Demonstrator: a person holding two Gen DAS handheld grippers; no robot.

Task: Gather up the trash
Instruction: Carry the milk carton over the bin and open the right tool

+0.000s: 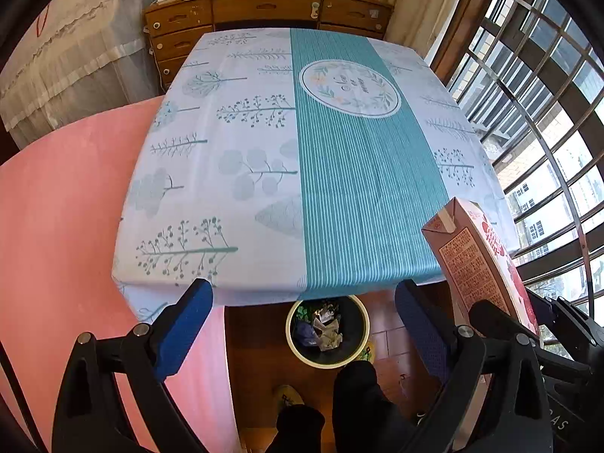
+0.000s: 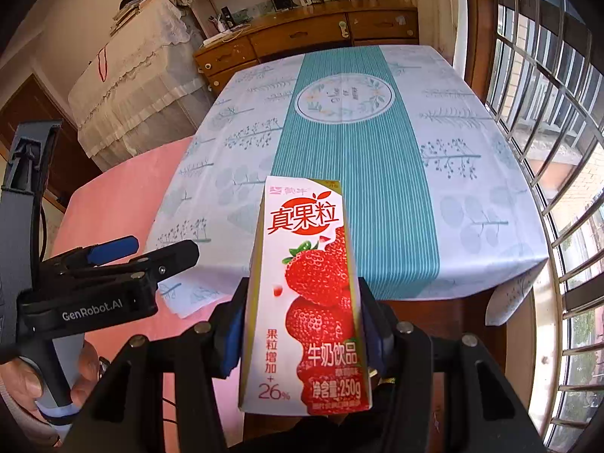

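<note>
A strawberry milk carton [image 2: 309, 294] stands upright between the blue pads of my right gripper [image 2: 302, 292], which is shut on its sides above the table's near edge. In the left wrist view the same carton [image 1: 479, 253] shows at the right. My left gripper [image 1: 304, 287] is open with nothing between its fingers. Straight below it, on the wooden floor, stands a round cream-rimmed trash bin [image 1: 290, 330] holding crumpled wrappers. From the right wrist view the left gripper [image 2: 166, 248] is at the left, held by a hand [image 2: 22, 381].
The table [image 1: 264, 132] wears a pale leaf-print cloth with a teal striped band. A pink-covered surface [image 1: 68, 207] lies to its left. A wooden dresser [image 1: 264, 7] stands behind, and barred windows [image 1: 547, 132] run along the right. The person's dark-clad feet [image 1: 355, 396] are near the bin.
</note>
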